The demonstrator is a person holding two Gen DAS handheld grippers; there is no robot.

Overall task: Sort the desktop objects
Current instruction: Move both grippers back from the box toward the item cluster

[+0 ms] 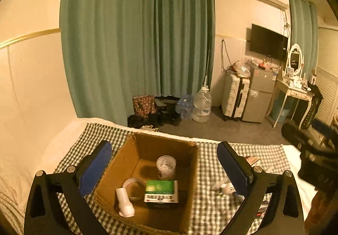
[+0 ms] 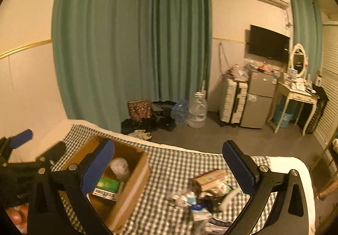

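Here the open cardboard box [image 1: 147, 173] sits on a green-and-white checked cloth [image 1: 213, 209] spread over the bed, its flaps up and its brown floor showing. Inside stand a clear plastic cup [image 1: 166, 166] with something white and crumpled in it, toward the far wall, a green-topped carton [image 1: 161, 193] with a printed white side, nearer, a white tape roll [image 1: 133, 188] just left of the carton, and a white tube [image 1: 125, 203] lying at the near left, touching the roll. The left tool [image 1: 163, 168] hangs above the box, released and holding nothing; its two blue pads [image 1: 96, 168] stand wide, one over the box's left wall and the other over the cloth past the right wall, so the box's contents lie between and below them. In the right wrist view the box [image 2: 126, 186] is at the lower left, partly behind that tool's left finger, with the cup [image 2: 120, 168] and carton [image 2: 107, 187] visible inside. The right tool [image 2: 169, 167] is also spread wide and empty, over the cloth [image 2: 169, 165]. Below it and toward its right finger lies a loose pile [image 2: 202, 199] of small things, blurred: a tan flat box [image 2: 211, 177] at the far side, white and blue packets and something dark nearer. The pile is well apart from the cardboard box, on the cloth to its right. The left tool's blue pad [image 2: 21, 138] shows at the far left edge.
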